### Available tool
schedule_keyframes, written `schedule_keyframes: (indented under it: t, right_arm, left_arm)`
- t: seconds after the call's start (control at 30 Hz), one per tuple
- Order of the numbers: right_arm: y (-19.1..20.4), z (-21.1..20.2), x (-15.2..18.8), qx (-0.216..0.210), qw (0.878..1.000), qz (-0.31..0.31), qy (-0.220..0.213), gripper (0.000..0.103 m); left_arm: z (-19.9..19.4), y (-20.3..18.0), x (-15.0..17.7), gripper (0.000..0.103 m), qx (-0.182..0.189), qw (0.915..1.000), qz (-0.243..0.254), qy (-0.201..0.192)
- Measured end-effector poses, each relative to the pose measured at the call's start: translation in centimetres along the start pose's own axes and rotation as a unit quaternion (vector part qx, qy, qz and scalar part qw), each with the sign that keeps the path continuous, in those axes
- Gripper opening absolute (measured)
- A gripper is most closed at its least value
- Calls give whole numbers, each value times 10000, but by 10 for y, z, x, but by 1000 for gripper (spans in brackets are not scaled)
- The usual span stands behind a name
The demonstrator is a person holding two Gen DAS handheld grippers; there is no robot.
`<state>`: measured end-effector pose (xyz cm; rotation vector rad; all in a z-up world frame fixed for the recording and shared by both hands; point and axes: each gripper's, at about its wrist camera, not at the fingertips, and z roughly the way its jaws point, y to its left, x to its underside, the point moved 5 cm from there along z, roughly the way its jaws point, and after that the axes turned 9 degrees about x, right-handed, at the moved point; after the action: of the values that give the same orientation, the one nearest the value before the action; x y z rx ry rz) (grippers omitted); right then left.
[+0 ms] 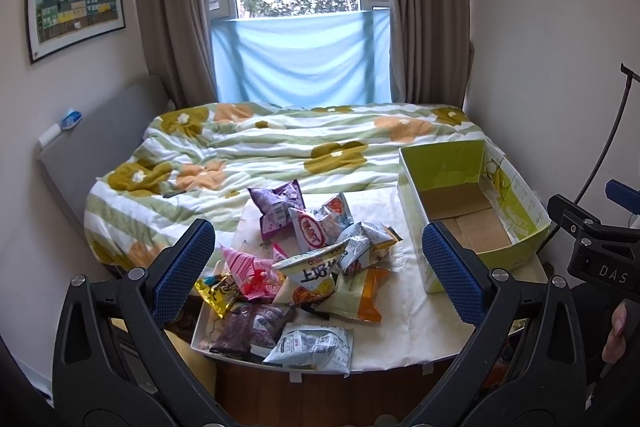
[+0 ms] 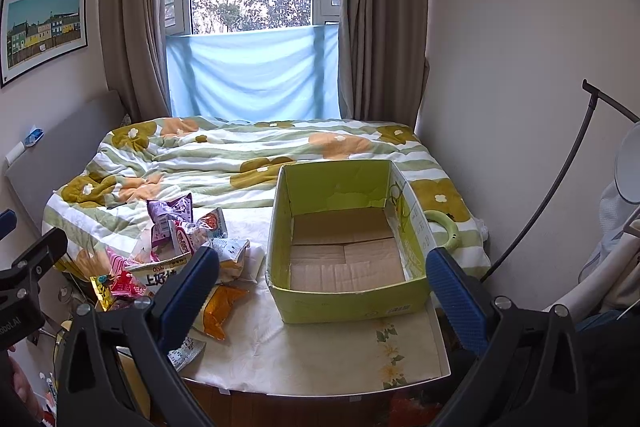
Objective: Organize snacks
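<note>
A heap of snack packets (image 1: 304,267) lies on the left of a small table covered with a white floral cloth (image 1: 400,315); it also shows in the right wrist view (image 2: 188,247). It includes a purple bag (image 1: 276,207), a pink bag (image 1: 250,269), an orange bag (image 1: 370,295) and a silver packet (image 1: 312,343). An empty green cardboard box (image 2: 348,295) stands on the right of the table, also in the left wrist view (image 1: 516,251). My left gripper (image 1: 318,267) is open above the heap. My right gripper (image 2: 322,291) is open and empty before the box.
A bed with a green, white and orange flowered quilt (image 1: 280,143) lies right behind the table. A grey headboard (image 1: 92,155) stands on the left, a window with brown curtains (image 1: 176,7) behind. A lamp stand (image 2: 552,187) and a light green ring (image 2: 442,229) are right of the box.
</note>
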<state>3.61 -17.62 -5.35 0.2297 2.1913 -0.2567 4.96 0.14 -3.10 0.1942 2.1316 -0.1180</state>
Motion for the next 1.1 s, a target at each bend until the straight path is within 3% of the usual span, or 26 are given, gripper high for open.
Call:
schedule_keyframes:
  t: [1.1]
  right_arm:
    - [8, 2, 0, -55, 10000, 21, -10, 103]
  left_arm:
    - [-8, -1, 4, 102, -43, 10000, -16, 11]
